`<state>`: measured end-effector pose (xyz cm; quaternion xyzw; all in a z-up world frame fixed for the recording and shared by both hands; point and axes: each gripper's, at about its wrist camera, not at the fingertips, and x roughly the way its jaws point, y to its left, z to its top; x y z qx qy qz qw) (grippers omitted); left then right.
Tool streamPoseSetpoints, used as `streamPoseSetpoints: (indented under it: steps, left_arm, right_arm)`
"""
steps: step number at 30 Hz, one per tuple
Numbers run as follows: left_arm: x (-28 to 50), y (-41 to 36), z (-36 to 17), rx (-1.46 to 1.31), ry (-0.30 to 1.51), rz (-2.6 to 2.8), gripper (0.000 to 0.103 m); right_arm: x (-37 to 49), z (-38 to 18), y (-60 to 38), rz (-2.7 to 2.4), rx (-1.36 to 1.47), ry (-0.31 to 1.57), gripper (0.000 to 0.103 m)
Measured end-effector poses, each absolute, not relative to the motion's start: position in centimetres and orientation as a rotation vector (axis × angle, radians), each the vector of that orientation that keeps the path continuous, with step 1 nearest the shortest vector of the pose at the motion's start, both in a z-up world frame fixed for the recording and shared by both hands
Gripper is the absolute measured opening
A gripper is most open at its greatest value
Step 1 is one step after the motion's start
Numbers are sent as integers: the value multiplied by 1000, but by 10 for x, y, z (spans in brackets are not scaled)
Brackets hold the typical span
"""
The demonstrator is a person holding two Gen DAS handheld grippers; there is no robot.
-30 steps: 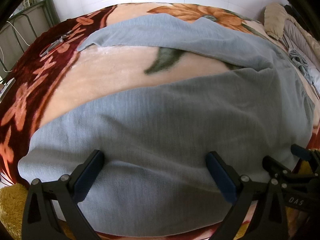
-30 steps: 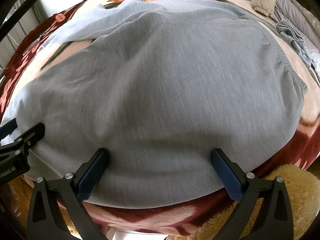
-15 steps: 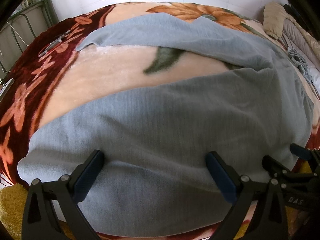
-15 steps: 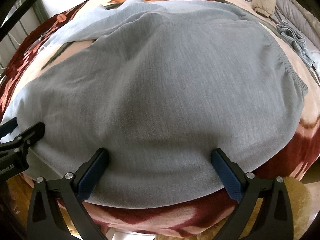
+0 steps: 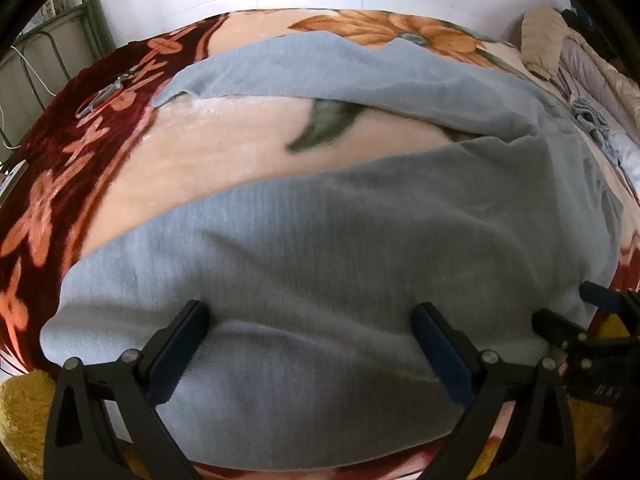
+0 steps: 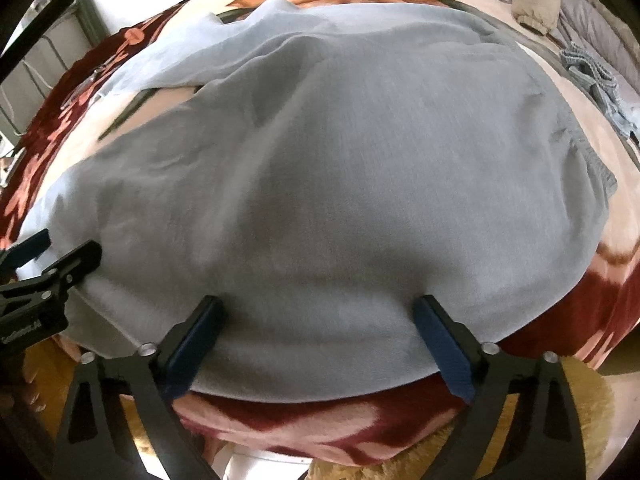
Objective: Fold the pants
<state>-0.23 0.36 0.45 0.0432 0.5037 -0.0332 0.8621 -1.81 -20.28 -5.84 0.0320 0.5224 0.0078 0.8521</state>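
Grey pants [image 5: 360, 240] lie spread on a floral blanket [image 5: 224, 152], the two legs splayed apart with blanket showing between them. The near leg fills the front of the left wrist view; the far leg [image 5: 320, 68] runs across the back. My left gripper [image 5: 310, 340] is open, its fingers wide apart over the near leg's edge. In the right wrist view the pants' seat [image 6: 340, 180] and elastic waistband [image 6: 596, 168] fill the frame. My right gripper [image 6: 318, 332] is open over the near edge. Each gripper shows in the other's view: the right [image 5: 580, 328] and the left [image 6: 52, 264].
The bed's near edge runs just below both grippers, with a yellow fluffy rug [image 6: 560, 420] on the floor. A beige jacket [image 5: 544, 40] and a small grey garment [image 6: 592, 76] lie at the far right. A metal bed rail [image 5: 52, 40] stands at the left.
Both grippers have moved slightly forward over the pants' near edge; the views are blurred by motion. The jaws stay wide open. The pants have not moved.
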Motion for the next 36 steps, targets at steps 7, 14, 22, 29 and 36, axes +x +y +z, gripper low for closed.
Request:
streamPoseSetpoints:
  steps: [7, 14, 22, 29, 36]
  left_arm:
    - [-11, -3, 16, 62, 1064, -115, 102]
    - [-21, -28, 22, 64, 1081, -204, 102]
    - [-29, -45, 5, 136, 1127, -200, 102]
    - [-33, -50, 2, 168, 1122, -203, 102]
    - [-35, -58, 6, 169, 1114, -248, 102]
  right_arm:
    - [-28, -39, -239, -30, 88, 1074, 92]
    - [-36, -24, -303, -155, 131, 1049, 92]
    - [-29, -19, -369, -300, 228, 1033, 92]
    - [-20, -34, -418, -326, 368, 1044, 87]
    - [2, -43, -424, -304, 403, 1052, 79]
